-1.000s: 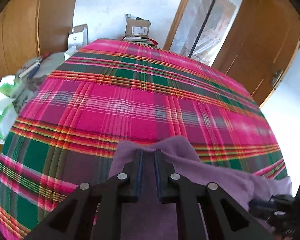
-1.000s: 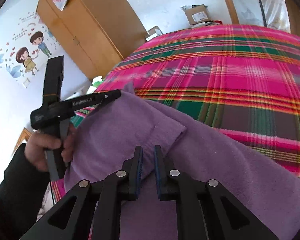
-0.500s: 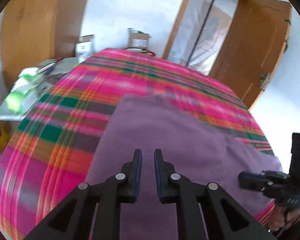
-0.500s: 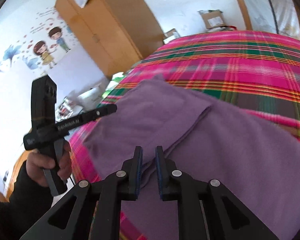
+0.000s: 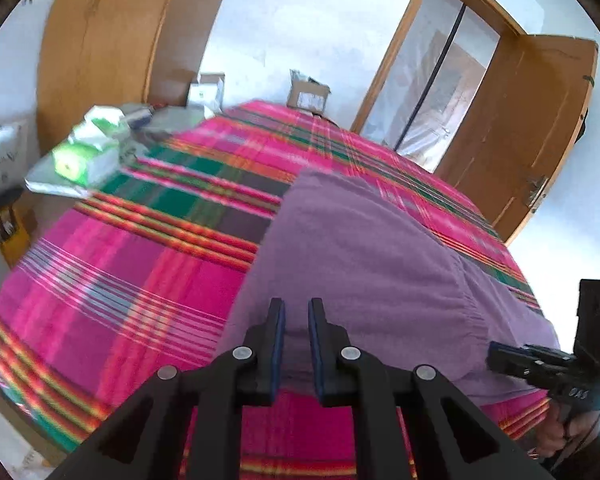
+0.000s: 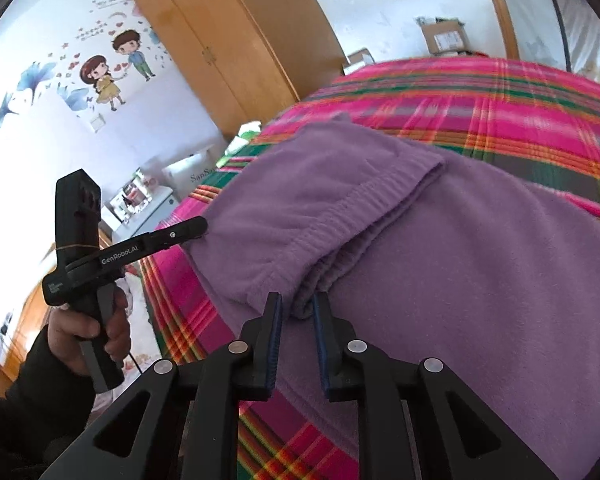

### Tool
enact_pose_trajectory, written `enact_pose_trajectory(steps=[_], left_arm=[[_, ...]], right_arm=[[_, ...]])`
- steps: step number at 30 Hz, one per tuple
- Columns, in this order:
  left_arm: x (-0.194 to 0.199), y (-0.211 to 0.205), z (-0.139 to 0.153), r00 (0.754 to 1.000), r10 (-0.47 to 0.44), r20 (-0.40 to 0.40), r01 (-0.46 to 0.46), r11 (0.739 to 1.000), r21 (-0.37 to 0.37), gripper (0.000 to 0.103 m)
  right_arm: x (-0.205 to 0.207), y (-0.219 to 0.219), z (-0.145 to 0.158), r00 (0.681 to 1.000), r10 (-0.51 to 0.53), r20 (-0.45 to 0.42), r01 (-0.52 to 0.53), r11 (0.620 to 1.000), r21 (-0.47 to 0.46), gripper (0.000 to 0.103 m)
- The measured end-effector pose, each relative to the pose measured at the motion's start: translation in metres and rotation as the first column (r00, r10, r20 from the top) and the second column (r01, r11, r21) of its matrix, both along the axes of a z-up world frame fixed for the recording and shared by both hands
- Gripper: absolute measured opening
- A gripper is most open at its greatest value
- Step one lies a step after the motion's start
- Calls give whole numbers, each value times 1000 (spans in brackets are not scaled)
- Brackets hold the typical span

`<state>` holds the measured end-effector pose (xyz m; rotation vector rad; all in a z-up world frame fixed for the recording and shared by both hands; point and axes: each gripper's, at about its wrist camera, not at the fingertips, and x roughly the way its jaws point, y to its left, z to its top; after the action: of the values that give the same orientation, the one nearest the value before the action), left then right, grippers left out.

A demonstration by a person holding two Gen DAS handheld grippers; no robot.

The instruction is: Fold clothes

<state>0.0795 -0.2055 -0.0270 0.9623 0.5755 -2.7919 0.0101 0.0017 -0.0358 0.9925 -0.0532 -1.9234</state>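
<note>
Now the purple garment (image 6: 440, 248) lies folded over near the bed's (image 5: 120, 272) front edge, right gripper (image 6: 297, 306) opening around the elastic hem to release it, left gripper (image 5: 296, 312) narrowly parted, seemingly pinching nothing.

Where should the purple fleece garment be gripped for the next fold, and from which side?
Probably at the elastic-gathered hem of the purple fleece garment, on the folded-over layer's corner nearest the right gripper. That edge sits raised above the layer beneath, so jaws could pinch it coming in from the near edge of the plaid bedspread. The right jaws are opening, with that corner between them.
</note>
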Motion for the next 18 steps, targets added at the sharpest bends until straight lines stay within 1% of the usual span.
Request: enact_pose_trajectory(steps=[2,4,6,8,12,15,18], left_arm=[[3,-6,-7,1000,17,21,-17,1000,15,12],[3,-10,-13,1000,21,23,-22,999,43,11],[5,-10,-14,1000,23,9,-23,999,42,11],[3,-8,-13,1000,22,19,-23,999,25,11],[5,-2,-2,999,33,19,-33,999,10,11],[0,15,7,1000,-9,-7,9,1000,8,12],[-13,45,13,993,-112,-31,113,993,24,12]], right_arm=[[3,2,0,1000,-2,-1,2,1000,-3,17],[0,0,-8,1000,-11,24,10,1000,25,17],[-4,1,-9,999,-23,40,22,1000,22,16],[-5,3,-10,998,-29,47,28,999,25,15],[0,15,-7,998,-53,33,52,998,18,15],[1,31,-9,995,-89,48,89,996,5,15],[-1,45,-13,989,-128,74,128,992,-6,15]])
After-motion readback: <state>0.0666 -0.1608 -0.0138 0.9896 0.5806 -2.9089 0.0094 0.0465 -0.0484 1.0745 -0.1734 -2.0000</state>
